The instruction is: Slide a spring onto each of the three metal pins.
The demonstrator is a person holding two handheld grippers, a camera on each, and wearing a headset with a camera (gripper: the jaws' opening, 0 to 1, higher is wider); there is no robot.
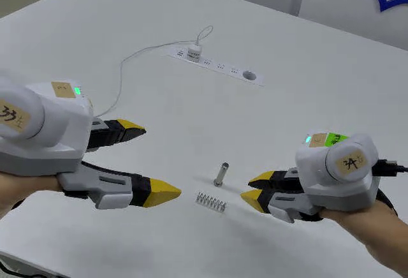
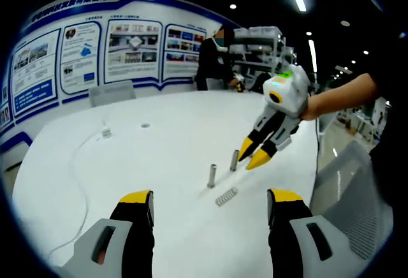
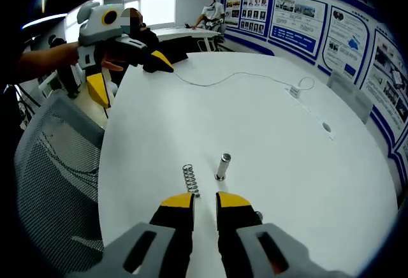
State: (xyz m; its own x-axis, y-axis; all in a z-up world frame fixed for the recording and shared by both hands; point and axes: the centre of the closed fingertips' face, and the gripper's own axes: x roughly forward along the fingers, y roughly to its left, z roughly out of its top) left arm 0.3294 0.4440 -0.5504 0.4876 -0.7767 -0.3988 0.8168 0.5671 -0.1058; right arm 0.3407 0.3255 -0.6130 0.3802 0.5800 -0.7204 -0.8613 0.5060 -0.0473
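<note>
A small coil spring (image 1: 210,201) lies flat on the white table (image 1: 287,48), just in front of an upright metal pin (image 1: 220,174). My left gripper (image 1: 156,160) hovers to their left, jaws wide open and empty. My right gripper (image 1: 252,189) is to their right, its yellow tips a narrow gap apart with nothing between them. In the left gripper view the spring (image 2: 226,196) lies ahead of my left gripper (image 2: 210,196), with the pin (image 2: 211,175) beyond it and a second pin (image 2: 234,160) by the right gripper (image 2: 253,155). The right gripper view has the spring (image 3: 189,180) and pin (image 3: 222,166) just past my right gripper (image 3: 205,200).
A white power strip (image 1: 217,66) with a plug and a thin cable (image 1: 127,67) lies farther back on the table. A mesh chair (image 3: 57,163) stands at the table's near edge. People stand by another table (image 3: 185,32) behind.
</note>
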